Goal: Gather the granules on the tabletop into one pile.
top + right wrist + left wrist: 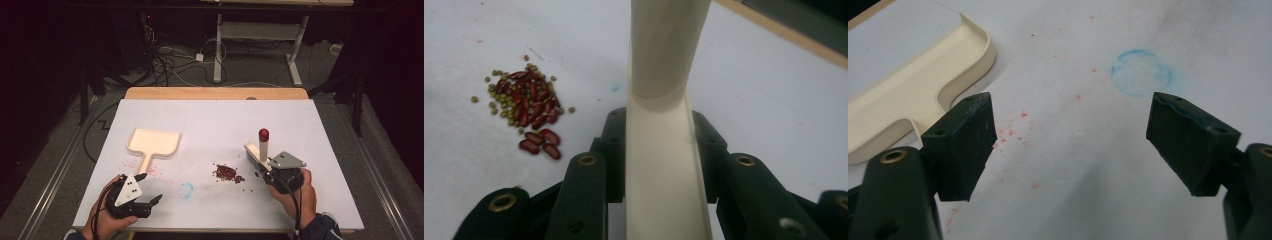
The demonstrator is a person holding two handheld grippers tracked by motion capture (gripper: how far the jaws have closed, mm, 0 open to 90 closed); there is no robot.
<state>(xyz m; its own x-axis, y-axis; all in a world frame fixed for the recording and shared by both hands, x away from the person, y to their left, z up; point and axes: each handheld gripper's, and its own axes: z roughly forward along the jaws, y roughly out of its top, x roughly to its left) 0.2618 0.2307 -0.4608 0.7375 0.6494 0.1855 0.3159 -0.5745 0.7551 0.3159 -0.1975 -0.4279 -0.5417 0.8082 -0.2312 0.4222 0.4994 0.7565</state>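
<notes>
1. Beans (227,173) lie in a small heap on the white surface (220,120), right of its middle: dark red ones mixed with small green ones, with a few red strays just to the heap's right.
2. We hold the right gripper (265,162) near the surface's front right. Its fingers (611,150) are clenched on the flat cream handle of a brush (261,148), one finger on each side of it.
3. Seen from the high view, the brush stands roughly upright with a red knob at its top, and its foot is down near the surface, just right of the beans. We cannot tell whether it touches the beans.
4. From the right gripper view, the handle rises between the fingers, and the heap sits to its left, apart from it.
5. We hold the left gripper (150,187) at the front left, with its fingers (965,145) released, wide apart and gripping nothing.
6. A cream dustpan (152,142) lies flat, left of the middle. Its handle points toward the left gripper, and the pan ends just beyond the left finger in that gripper's view.
7. Faint red specks (1013,132) dot the surface between the fingers and beside the pan handle.
8. A pale blue ring stain (186,190) marks the surface between the two grippers, ahead of the left gripper's right finger and well clear of the beans.
</notes>
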